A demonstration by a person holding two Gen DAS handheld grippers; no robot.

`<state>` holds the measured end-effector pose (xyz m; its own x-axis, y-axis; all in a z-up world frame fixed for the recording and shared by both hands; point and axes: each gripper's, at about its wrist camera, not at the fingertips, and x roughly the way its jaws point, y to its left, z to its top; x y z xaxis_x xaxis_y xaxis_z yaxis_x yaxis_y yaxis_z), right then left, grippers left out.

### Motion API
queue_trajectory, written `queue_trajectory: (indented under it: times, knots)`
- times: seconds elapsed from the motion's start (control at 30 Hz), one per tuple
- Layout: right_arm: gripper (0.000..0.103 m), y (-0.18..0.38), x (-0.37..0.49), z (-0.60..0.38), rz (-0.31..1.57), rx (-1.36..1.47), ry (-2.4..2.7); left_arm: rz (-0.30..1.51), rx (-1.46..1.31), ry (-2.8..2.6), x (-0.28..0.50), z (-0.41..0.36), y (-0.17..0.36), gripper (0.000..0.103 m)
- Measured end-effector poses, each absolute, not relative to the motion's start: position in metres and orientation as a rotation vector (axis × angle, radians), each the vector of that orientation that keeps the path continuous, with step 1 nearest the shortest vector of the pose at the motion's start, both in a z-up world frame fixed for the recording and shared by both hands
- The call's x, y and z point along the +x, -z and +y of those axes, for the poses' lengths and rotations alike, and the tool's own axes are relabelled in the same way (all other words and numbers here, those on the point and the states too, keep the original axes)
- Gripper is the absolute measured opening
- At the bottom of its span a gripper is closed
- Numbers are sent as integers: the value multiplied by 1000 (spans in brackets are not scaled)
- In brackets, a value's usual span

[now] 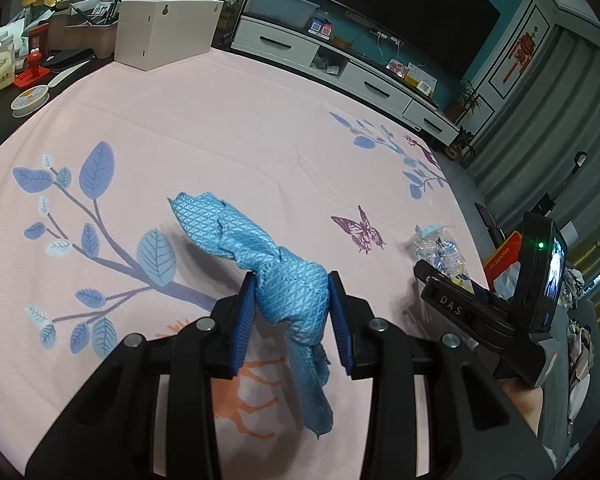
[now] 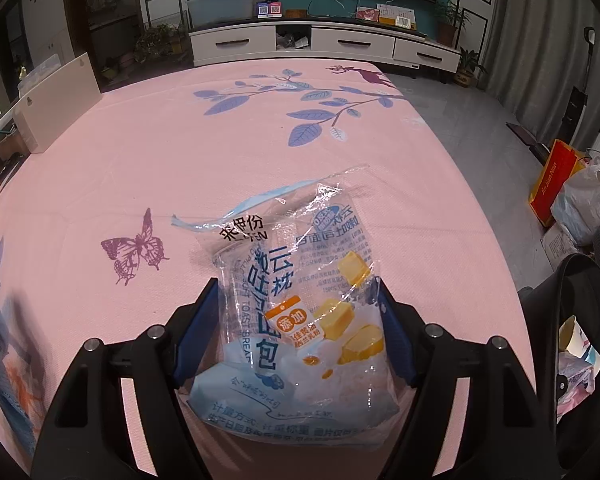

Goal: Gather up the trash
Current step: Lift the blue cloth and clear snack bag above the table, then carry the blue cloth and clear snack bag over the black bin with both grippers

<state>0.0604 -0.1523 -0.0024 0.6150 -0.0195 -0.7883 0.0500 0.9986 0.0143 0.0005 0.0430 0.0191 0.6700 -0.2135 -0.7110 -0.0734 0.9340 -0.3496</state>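
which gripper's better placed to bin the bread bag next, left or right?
Right. The right gripper already has the bread bag between its fingers, jaws still wide, and a bin with trash sits just to its right. The left gripper is shut on a blue cloth.

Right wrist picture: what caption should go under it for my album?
Right tongs straddle a clear bread bag on the pink tablecloth.

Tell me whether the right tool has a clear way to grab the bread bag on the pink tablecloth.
Probably yes. The right tool is open with its fingers on both sides of the clear bread bag, and nothing lies between pads and plastic. The left tool, shut on the blue cloth, sits off to the side.
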Motion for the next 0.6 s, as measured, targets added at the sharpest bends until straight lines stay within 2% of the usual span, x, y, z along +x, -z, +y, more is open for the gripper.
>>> queue_trajectory:
  times: [0.03, 0.13, 0.23, 0.4, 0.6]
  knots:
    - [72, 2, 60, -153, 906, 39, 39, 837, -369, 81, 0, 43, -19, 36]
    - [59, 0, 56, -155, 893, 50, 33, 828, -368, 80, -1, 43, -20, 36]
    - [52, -2, 46, -161, 872, 91, 13, 824, -370, 82, -2, 43, -21, 36]
    - [48, -15, 23, -169, 834, 101, -13, 803, -353, 83, -8, 38, -26, 36]
    - [48, -64, -19, -187, 691, 182, -76, 726, -320, 79, -22, 21, -55, 36]
